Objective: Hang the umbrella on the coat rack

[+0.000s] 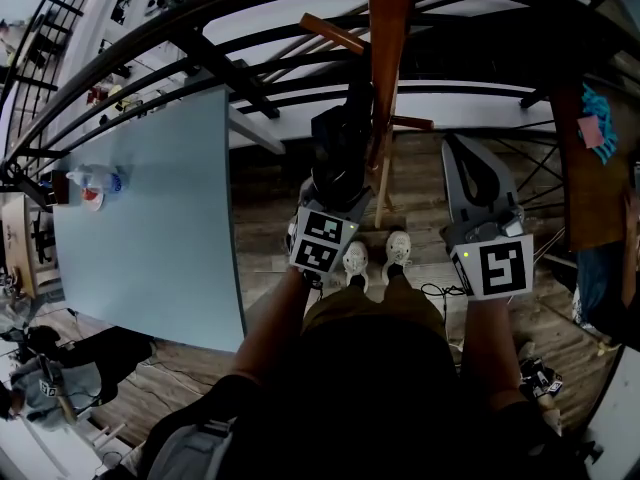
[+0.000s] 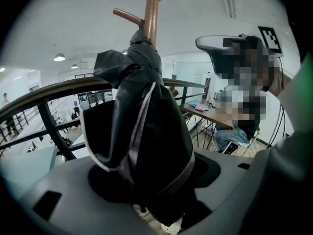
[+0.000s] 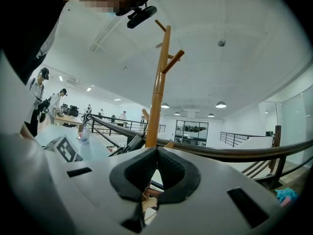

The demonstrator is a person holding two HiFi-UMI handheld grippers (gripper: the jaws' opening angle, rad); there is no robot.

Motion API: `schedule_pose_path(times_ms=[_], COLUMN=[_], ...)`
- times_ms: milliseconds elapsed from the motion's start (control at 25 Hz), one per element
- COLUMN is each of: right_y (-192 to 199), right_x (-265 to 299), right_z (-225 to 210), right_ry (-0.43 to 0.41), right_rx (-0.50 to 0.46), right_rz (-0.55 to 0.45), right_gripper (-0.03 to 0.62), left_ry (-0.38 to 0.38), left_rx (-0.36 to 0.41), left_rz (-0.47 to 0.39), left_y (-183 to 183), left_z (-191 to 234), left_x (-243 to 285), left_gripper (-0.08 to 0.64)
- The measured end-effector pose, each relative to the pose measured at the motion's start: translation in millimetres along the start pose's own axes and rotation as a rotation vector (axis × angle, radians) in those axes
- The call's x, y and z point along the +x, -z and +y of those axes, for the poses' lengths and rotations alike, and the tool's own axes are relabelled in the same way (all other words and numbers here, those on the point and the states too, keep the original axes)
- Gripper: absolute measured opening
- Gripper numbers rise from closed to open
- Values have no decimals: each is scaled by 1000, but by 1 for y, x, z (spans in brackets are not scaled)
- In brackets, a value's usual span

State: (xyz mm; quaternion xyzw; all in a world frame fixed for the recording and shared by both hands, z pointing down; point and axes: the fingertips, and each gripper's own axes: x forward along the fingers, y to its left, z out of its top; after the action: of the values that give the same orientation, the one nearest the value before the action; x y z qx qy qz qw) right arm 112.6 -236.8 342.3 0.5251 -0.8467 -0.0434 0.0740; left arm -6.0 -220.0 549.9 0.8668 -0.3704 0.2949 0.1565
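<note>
Wooden coat rack (image 1: 388, 28) stands just ahead, at the railing (image 1: 150, 63). Black folded umbrella (image 2: 142, 131) hangs on its left side, top at a peg (image 2: 128, 16). Left tool (image 2: 151, 180) open, umbrella loose between jaws. Right tool (image 3: 156, 173) closed, empty.

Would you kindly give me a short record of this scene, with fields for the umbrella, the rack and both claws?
umbrella: black, folded, against the coat rack, just below a peg
coat rack: wooden, upright, beside the railing
left claw: open, umbrella between its jaws
right claw: shut, empty, aimed at the coat rack
task state: umbrella at the rack; whether it hangs unaided cannot be told
</note>
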Motion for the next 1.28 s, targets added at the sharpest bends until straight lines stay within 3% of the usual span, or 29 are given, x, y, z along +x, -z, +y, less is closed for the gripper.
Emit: schedule_pose_path(times_ms=[1280], right_y=[-2], right_x=[0], right_z=[13], right_ry=[-29], right_rx=[-6], right_rz=[-10], right_gripper=[29], left_ry=[-29], left_rx=[-14], left_rz=[-30], left_y=[1], left_z=[5], left_x=[-13], left_gripper=[305])
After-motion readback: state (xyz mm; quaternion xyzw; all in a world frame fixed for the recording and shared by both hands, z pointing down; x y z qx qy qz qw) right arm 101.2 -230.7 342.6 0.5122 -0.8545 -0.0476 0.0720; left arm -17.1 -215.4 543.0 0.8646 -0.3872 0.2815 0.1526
